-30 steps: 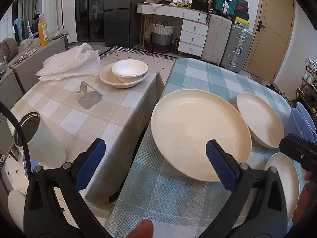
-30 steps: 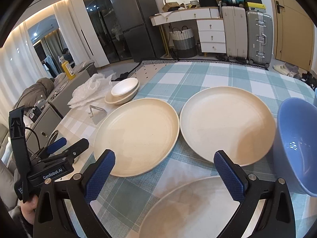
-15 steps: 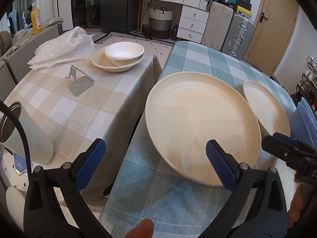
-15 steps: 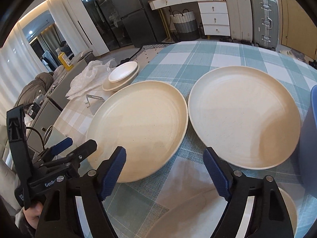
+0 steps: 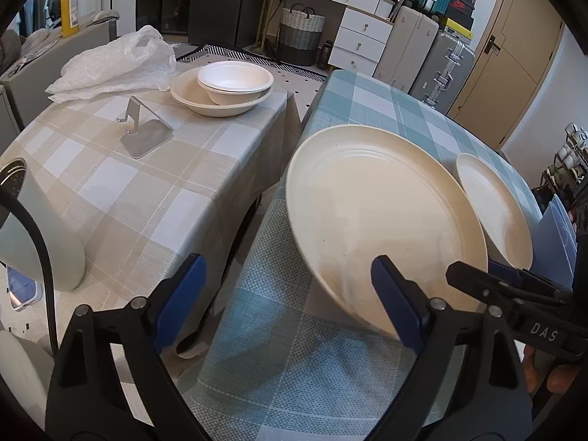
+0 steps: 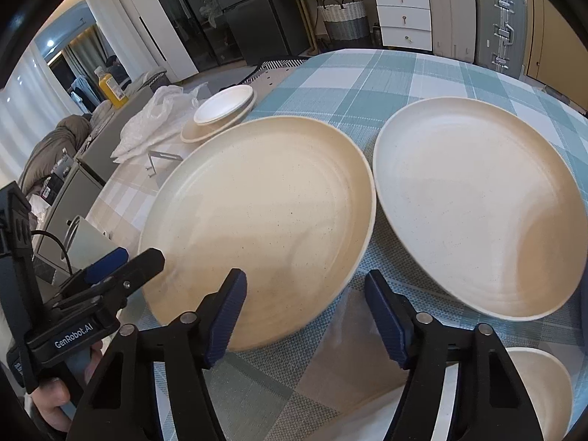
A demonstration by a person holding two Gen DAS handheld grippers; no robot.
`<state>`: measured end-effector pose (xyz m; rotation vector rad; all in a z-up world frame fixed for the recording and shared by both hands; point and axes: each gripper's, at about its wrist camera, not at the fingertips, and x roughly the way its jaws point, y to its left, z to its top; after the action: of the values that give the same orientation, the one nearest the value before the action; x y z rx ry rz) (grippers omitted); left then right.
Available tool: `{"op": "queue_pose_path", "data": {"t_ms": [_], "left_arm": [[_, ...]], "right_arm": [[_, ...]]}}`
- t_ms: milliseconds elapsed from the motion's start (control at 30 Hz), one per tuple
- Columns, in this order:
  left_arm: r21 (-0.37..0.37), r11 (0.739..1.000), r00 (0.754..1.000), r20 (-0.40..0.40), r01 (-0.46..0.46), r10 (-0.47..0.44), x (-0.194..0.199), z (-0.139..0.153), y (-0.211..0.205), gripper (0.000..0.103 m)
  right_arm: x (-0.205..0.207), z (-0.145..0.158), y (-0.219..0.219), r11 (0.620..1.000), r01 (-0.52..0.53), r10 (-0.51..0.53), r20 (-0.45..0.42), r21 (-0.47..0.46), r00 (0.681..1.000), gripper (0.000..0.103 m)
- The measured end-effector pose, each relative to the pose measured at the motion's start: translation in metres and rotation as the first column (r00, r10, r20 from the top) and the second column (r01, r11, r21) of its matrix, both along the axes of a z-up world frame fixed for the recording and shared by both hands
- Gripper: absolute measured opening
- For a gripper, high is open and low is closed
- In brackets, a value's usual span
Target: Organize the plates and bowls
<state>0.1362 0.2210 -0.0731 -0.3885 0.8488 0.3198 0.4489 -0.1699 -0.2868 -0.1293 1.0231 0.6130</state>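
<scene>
Approach step: we have both units converging on the big cream plate [image 6: 257, 228] at the left edge of the teal-checked surface [image 6: 367, 84], the left hand-held gripper [image 5: 290, 294] spread with one pad over the near rim. The right hand-held gripper [image 6: 305, 316] has just been closing, jaws straddling the rim, not yet pinching. Next we need the rim seated between pads before lifting toward the second plate [image 6: 477, 213] alongside.
</scene>
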Motion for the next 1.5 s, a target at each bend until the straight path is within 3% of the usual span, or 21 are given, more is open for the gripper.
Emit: {"op": "queue_pose_path", "data": {"t_ms": [167,333,500,633,933,1200,1500], "left_arm": [[0.004,1.0,1.0,-0.008,0.01,-0.009,0.001,-0.004,-0.001,0.064],[-0.005,0.999,0.999,-0.002,0.036,-0.036,0.002,-0.004,-0.007,0.047],[-0.005,0.997,0.997,0.016,0.079,-0.079,0.004,-0.001,-0.016,0.026],[0.014,0.996,0.996,0.018,0.083,-0.083,0.003,0.0,-0.02,0.025],[0.029,0.996,0.996,0.023,0.084,-0.085,-0.001,0.005,-0.019,0.025],[0.068,0.993,0.993,0.056,0.097,-0.101,-0.009,0.023,-0.025,0.025],[0.063,0.989,0.985,0.105,0.13,-0.137,-0.021,0.048,-0.035,0.025]], "right_arm": [[-0.003,0.0,0.005,1.0,-0.004,0.005,0.025,-0.028,1.0,0.059],[0.0,0.002,-0.001,0.999,0.017,-0.016,0.031,-0.031,0.999,0.041],[-0.003,0.005,-0.003,0.998,0.029,-0.026,0.058,-0.048,0.998,0.034],[-0.006,0.006,-0.003,0.997,0.033,-0.028,0.08,-0.066,0.996,0.028],[-0.011,0.009,0.0,0.996,0.031,-0.022,0.104,-0.082,0.994,0.027],[-0.017,0.02,-0.003,0.997,0.035,-0.026,0.125,-0.071,0.992,0.027],[-0.034,0.042,-0.015,0.998,0.053,-0.045,0.158,-0.046,0.986,0.027]]}}
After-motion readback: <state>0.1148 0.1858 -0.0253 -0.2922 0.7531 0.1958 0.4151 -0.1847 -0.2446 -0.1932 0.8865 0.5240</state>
